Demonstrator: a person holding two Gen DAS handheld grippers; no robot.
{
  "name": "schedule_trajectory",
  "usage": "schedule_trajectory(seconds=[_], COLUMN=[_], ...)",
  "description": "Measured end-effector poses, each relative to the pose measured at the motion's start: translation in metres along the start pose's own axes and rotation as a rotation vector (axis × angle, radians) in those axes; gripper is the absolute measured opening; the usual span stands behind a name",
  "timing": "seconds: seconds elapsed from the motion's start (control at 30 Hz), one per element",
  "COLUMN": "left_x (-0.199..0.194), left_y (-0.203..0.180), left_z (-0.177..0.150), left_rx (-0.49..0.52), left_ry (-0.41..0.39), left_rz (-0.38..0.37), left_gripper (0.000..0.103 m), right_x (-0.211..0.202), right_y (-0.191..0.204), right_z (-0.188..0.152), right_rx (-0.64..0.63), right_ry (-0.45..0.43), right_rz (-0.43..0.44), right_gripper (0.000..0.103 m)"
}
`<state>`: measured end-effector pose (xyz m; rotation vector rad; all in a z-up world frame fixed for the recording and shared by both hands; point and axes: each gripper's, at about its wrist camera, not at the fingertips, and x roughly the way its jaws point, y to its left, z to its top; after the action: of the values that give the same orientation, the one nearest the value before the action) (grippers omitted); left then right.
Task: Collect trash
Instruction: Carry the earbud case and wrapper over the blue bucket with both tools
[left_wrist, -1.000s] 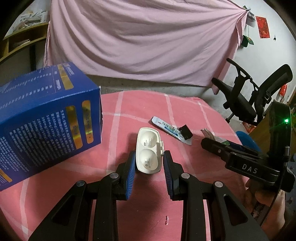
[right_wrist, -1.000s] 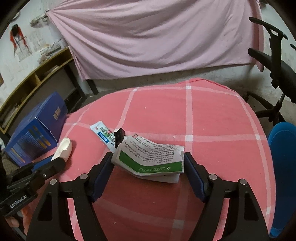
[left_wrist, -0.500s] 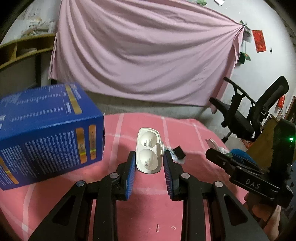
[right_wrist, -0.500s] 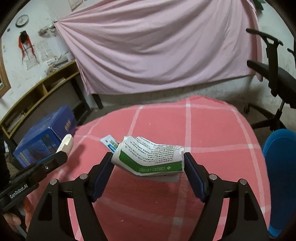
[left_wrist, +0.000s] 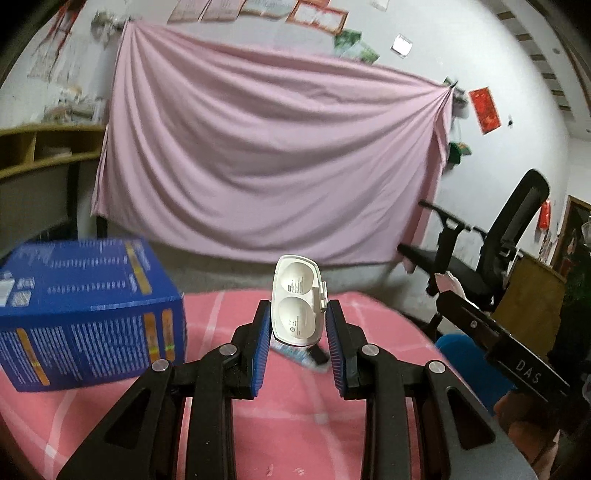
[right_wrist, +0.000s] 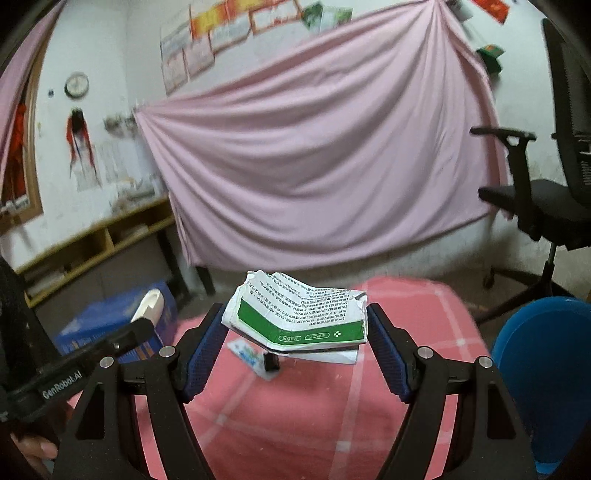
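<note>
Trash: I clamp the light, stiff plastic case (left_wrist: 297, 304) in the left gripper (left_wrist: 297, 332), frame centre; the right gripper (right_wrist: 297, 341) pinches the flimsy carton (right_wrist: 299, 317) by its edges.

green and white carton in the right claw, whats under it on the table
Below the lifted carton the pink checked tablecloth shows, with a flat white and blue wrapper and a small black piece on it. The carton covers the wrapper's far end, so more could lie there.

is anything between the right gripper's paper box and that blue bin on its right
Nothing visible does. The right gripper holds the flattened paper box above the table, and the space toward the blue bin looks open.
</note>
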<state>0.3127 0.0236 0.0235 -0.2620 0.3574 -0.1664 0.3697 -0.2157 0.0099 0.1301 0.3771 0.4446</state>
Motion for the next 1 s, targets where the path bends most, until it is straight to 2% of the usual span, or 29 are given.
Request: schedule_trajectory(seconds=[0.33,0.47,0.6,0.77,1.0], left_x=[-0.021,-0.019,-0.016,-0.001,0.029], left_y=[-0.064,-0.095,-0.131,-0.176,-0.230], left_z=[0.008,0.012,0.012,0.006,-0.006], left_rx=[0.133,0.146,0.205,0.267,0.310], left_ry=[-0.145,-0.165,-0.178,-0.159,-0.076], left_rz=[-0.021,-0.067,-0.104,-0.157,-0.226], left_gripper=[0.025,0.025,0.025,0.025,0.025], right_x=[-0.054,-0.077,-0.100,-0.124,-0.141], right_y=[-0.007,-0.022,-0.045,-0.073,-0.112], right_z=[0.017,0.022,0.026,0.029,0.026], right_rx=[-0.067,-0.073,-0.062,-0.045,-0.007], right_ry=[-0.213,-0.265,-0.304,-0.324,-0.294], right_rz=[-0.081,-0.123,-0.172,-0.227,-0.283], right_gripper=[0.075,0.075,0.075,0.075,0.075])
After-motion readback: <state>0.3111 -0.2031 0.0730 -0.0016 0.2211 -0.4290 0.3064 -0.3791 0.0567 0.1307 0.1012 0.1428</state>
